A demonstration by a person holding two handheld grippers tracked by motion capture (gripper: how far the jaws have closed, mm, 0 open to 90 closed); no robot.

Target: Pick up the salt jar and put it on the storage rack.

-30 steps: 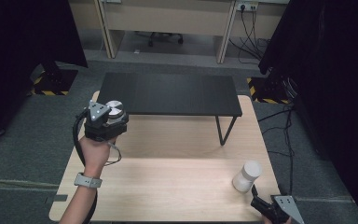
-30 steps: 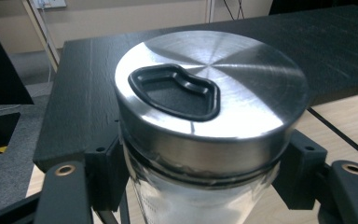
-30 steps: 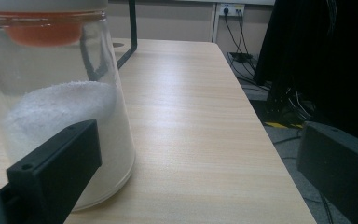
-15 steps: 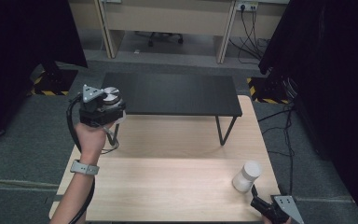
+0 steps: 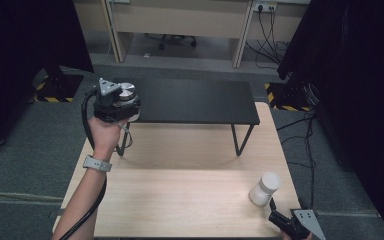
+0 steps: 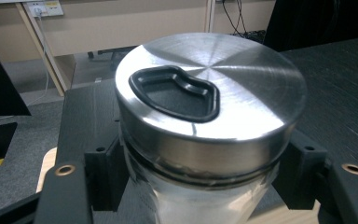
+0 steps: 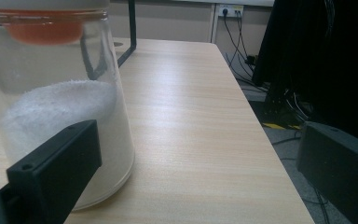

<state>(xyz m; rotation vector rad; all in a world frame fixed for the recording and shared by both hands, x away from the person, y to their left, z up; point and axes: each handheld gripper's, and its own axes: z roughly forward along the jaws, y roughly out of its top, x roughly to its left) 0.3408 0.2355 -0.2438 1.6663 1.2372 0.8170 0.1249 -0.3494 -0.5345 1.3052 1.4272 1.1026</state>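
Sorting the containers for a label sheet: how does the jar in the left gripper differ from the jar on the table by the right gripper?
The steel-lidded jar has a brushed metal lid with a black inset; the white-filled jar looks white-topped. The steel-lidded jar is clamped in the left gripper by the black shelf; the white-filled jar stands free on the wooden table, beside the open right gripper. Both are upright and clear-walled.

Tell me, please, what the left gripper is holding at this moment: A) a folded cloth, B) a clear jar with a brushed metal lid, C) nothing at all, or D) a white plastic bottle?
B: in the left gripper view the two black jaws of the left gripper press on the glass sides of the jar, just under its round metal lid, and the high view shows it raised at the left end of the black shelf.
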